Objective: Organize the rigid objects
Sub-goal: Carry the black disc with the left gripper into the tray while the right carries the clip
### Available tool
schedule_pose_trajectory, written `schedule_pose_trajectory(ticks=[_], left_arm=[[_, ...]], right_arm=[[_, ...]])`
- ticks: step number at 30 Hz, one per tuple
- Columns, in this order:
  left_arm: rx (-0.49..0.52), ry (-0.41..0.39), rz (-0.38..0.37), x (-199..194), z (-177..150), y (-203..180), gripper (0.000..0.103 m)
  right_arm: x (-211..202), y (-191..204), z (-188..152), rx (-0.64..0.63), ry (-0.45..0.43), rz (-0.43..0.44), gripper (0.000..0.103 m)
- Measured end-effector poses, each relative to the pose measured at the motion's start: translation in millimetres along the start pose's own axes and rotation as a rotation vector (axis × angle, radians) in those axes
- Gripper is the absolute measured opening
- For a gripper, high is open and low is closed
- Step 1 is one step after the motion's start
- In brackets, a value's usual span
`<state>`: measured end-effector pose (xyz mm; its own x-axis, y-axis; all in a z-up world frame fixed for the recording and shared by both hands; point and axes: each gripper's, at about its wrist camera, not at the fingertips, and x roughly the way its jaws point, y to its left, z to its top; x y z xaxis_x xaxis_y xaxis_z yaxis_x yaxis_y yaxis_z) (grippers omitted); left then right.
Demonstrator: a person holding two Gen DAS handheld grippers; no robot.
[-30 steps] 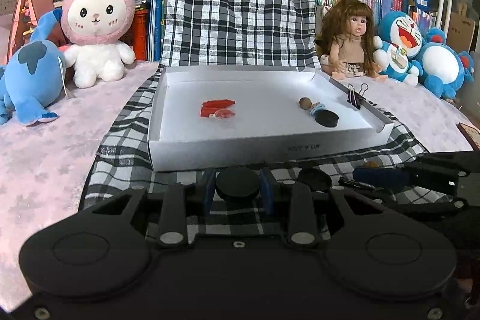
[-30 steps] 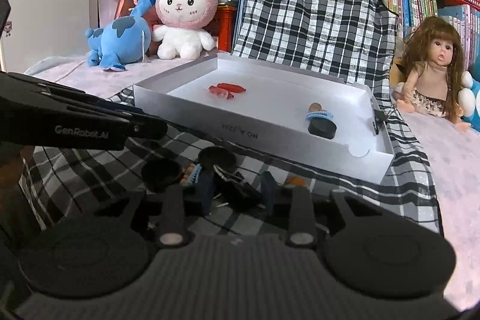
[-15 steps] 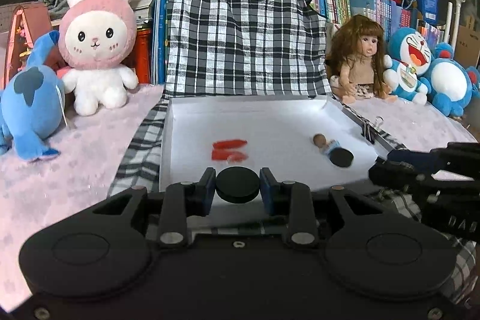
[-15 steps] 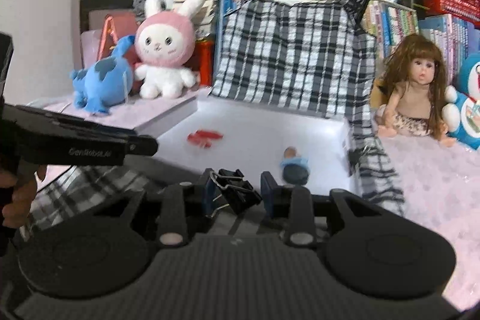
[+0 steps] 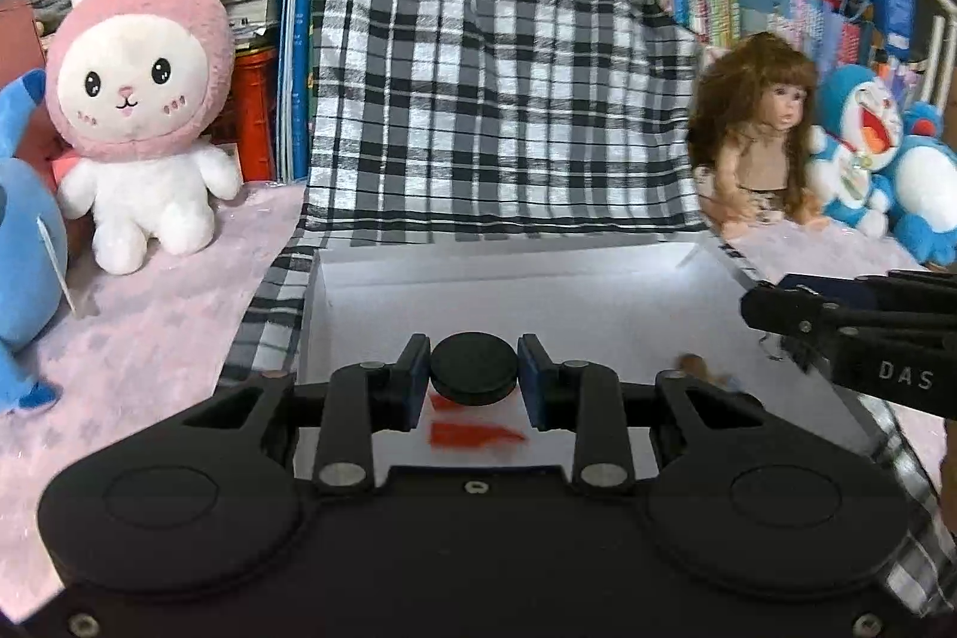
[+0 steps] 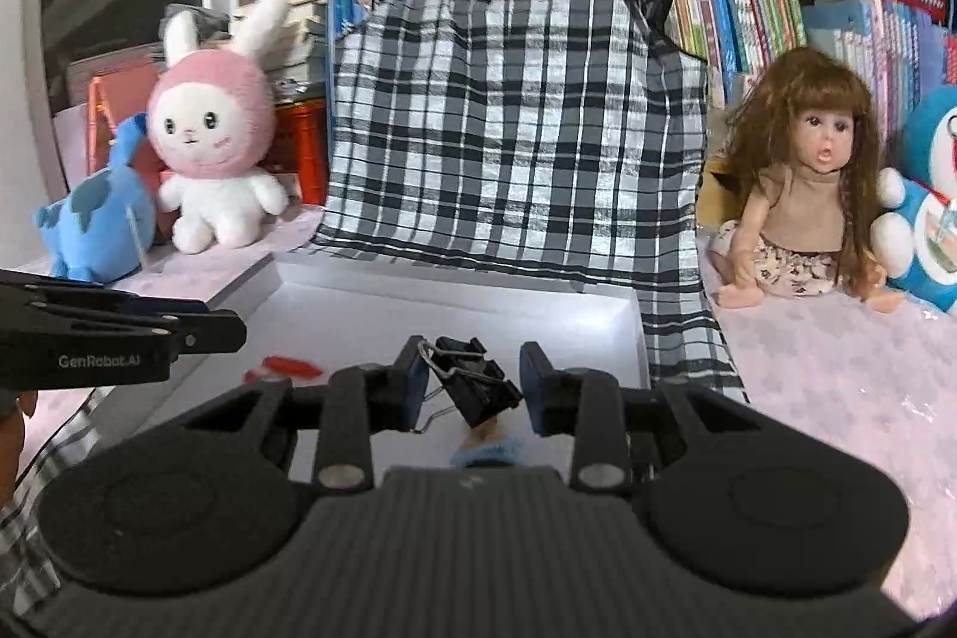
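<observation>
My left gripper (image 5: pixel 474 375) is shut on a round black disc (image 5: pixel 474 368) and holds it above the white tray (image 5: pixel 598 303), over the red pieces (image 5: pixel 472 433) lying in it. My right gripper (image 6: pixel 471 387) is shut on a black binder clip (image 6: pixel 475 387) and holds it above the same tray (image 6: pixel 454 300), over a small brown and blue object (image 6: pixel 487 443). The right gripper shows at the right of the left wrist view (image 5: pixel 771 309). The left gripper shows at the left of the right wrist view (image 6: pixel 221 333).
A black and white checked cloth (image 5: pixel 502 100) lies under the tray and hangs behind it. A pink rabbit plush (image 5: pixel 137 100), a blue plush (image 6: pixel 101 219), a doll (image 6: pixel 801 177) and Doraemon toys (image 5: pixel 861 147) stand around on the pink cover. Books line the back.
Both grippers have risen from the cloth in front of the tray and moved forward over it, the left carrying the black disc and the right carrying the binder clip.
</observation>
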<state>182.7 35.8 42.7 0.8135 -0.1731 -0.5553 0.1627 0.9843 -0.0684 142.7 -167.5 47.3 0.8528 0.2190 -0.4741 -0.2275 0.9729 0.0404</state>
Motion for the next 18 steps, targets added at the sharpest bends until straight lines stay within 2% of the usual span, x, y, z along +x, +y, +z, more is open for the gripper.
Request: schedule_pose_trajectory(ticks=[11,18], left_arm=[[-0.036,0.085,0.028,55.3,10.8,5.8,0.03],[-0.031,0.106,0.055,70.1,5.7,5.6,0.03]], right_arm=[[64.7,-11.9,10.6,0.034,0.123,-0.014,0.039],[80.3,-10.5,4.7,0.027,0.159,-0.03,0.039]])
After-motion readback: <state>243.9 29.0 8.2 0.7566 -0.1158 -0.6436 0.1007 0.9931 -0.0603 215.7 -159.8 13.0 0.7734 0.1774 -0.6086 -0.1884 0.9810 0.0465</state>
